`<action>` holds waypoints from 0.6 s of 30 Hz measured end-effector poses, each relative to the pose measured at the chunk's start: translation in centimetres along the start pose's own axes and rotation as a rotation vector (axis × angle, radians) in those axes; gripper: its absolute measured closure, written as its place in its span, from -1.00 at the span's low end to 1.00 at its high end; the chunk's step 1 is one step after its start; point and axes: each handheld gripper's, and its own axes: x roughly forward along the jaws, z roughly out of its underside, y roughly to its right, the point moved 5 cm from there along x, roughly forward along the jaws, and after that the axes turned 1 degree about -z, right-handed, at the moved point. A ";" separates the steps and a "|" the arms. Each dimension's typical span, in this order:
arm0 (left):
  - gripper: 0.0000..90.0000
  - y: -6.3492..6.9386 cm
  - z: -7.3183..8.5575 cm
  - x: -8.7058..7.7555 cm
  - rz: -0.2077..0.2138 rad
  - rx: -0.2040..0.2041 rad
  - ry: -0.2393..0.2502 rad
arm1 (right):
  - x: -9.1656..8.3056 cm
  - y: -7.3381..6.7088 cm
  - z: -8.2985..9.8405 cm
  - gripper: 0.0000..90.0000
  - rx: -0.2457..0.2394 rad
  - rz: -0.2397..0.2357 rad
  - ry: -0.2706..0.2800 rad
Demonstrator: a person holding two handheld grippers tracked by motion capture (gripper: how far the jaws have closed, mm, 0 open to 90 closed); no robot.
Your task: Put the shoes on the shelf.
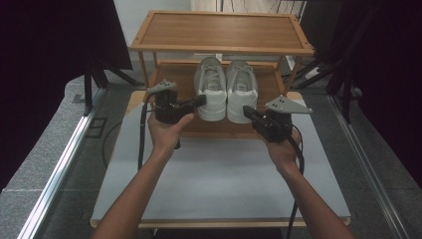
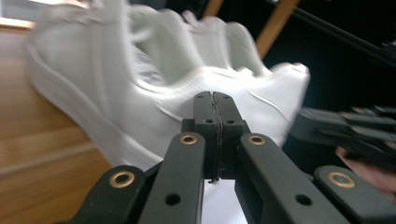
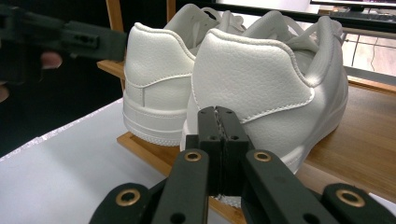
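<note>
A pair of white sneakers stands on the lower shelf of a wooden rack [image 1: 171, 74], heels toward me: the left shoe [image 1: 211, 94] and the right shoe [image 1: 242, 94]. My left gripper [image 1: 201, 100] is shut and empty, its tip just off the left shoe's heel on the outer side. The left gripper view has its closed jaws [image 2: 215, 97] in front of the blurred left shoe [image 2: 116, 84]. My right gripper [image 1: 246, 110] is shut and empty too, close behind the right shoe's heel [image 3: 252, 79]. Its jaws [image 3: 217, 112] meet right before that heel, and the left shoe [image 3: 154, 79] stands beside it.
The rack's top shelf [image 1: 221, 31] is bare wood. A white board [image 1: 219, 174] covers the table in front of the rack. Dark stands and a metal rail [image 1: 59, 164] flank the table on both sides.
</note>
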 end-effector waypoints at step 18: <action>1.00 0.8 0.4 2.0 -0.064 0.086 -0.062 | 0.0 0.0 0.1 0.99 0.008 0.007 0.002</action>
